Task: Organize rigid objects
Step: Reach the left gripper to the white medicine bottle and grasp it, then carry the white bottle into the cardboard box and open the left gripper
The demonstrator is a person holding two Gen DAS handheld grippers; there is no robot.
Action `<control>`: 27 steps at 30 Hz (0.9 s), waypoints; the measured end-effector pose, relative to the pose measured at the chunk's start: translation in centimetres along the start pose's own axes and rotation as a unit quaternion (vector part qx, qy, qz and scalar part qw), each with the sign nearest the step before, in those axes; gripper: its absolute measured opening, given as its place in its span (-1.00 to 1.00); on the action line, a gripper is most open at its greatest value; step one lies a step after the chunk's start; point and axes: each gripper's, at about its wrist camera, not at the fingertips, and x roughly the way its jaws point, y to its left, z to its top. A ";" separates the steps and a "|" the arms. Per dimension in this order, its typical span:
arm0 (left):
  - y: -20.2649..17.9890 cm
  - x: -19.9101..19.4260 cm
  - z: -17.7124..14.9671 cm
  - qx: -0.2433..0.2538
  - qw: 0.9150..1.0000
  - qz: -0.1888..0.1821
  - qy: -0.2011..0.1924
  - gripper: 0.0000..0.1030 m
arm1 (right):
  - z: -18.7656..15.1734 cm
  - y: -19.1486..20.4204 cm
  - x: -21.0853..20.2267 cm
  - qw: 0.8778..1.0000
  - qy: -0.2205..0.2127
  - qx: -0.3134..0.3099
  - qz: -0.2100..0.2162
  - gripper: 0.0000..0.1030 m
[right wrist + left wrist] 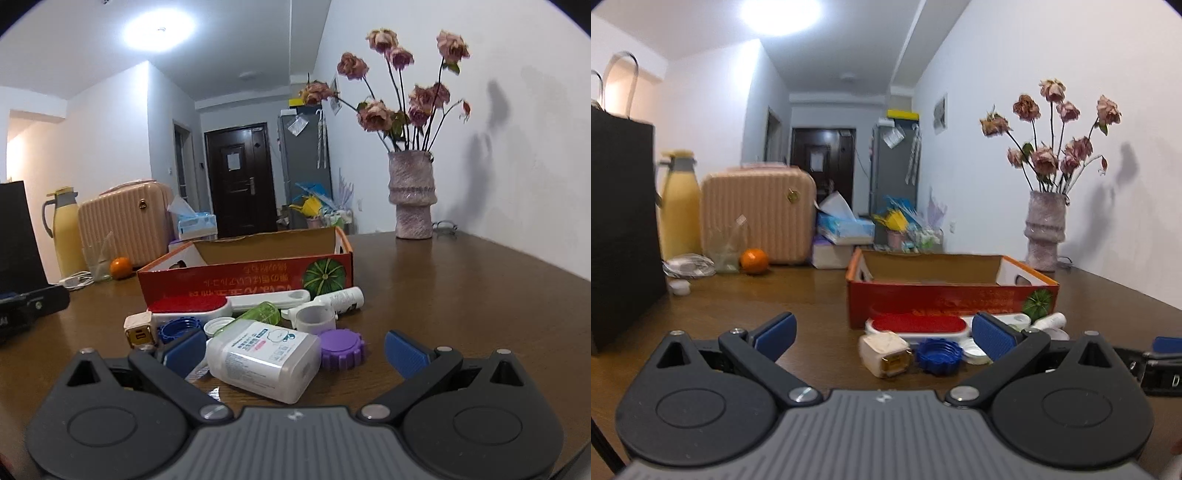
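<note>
Both fingers spread wide, left gripper (884,334) facing white charger (884,352), right gripper (295,349) straddling clear bottle (262,360).

Far back on the brown surface (461,280): a pink vase (412,194) of dried roses (400,77) by the wall, a ribbed pink suitcase (759,214), a yellow thermos (678,206), an orange (754,260), stacked tissue boxes (844,230). Beyond, a dark door (240,177) and grey fridge (303,162).
</note>
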 end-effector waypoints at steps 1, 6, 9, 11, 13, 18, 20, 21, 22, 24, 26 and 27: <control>-0.4 0.7 0.0 0.007 1.000 -0.008 0.015 1.00 | 0.1 -0.3 0.3 1.000 0.008 -0.001 0.010 1.00; -2.3 3.8 0.0 0.013 0.996 -0.054 0.072 1.00 | 0.6 -1.5 2.2 0.999 0.045 0.002 0.011 0.92; -3.1 5.6 0.1 0.001 0.991 -0.081 0.108 1.00 | 0.8 -2.2 3.4 0.998 0.061 0.013 0.009 0.49; -3.6 6.6 0.2 -0.006 0.988 -0.098 0.119 0.96 | 0.9 -2.6 4.2 0.997 0.070 0.024 0.017 0.39; -4.1 7.4 0.3 -0.012 0.985 -0.120 0.123 0.66 | 0.7 -2.9 4.9 0.996 0.078 0.037 0.029 0.26; -5.7 10.9 0.0 -0.038 0.965 -0.178 0.187 0.13 | 0.7 -3.6 6.5 0.989 0.088 0.088 0.079 -0.02; -6.0 11.7 -0.3 -0.053 0.957 -0.201 0.205 -0.04 | 0.7 -3.8 6.9 0.985 0.092 0.108 0.097 -0.16; -6.1 12.0 -0.3 -0.062 0.954 -0.210 0.207 -0.08 | 0.8 -3.8 7.0 0.984 0.093 0.114 0.100 -0.21; -6.1 12.2 -0.3 -0.063 0.952 -0.213 0.209 -0.09 | 0.8 -3.8 7.1 0.984 0.093 0.116 0.098 -0.21; -6.2 12.5 -0.4 -0.072 0.948 -0.223 0.215 -0.12 | 0.8 -4.0 7.3 0.982 0.096 0.124 0.103 -0.21; -6.2 12.4 -0.4 -0.084 0.944 -0.230 0.219 -0.32 | 0.7 -4.3 7.7 0.979 0.101 0.139 0.109 -0.21; -6.1 12.2 -0.4 -0.095 0.941 -0.235 0.226 -0.31 | 0.6 -4.4 7.8 0.977 0.103 0.147 0.112 -0.25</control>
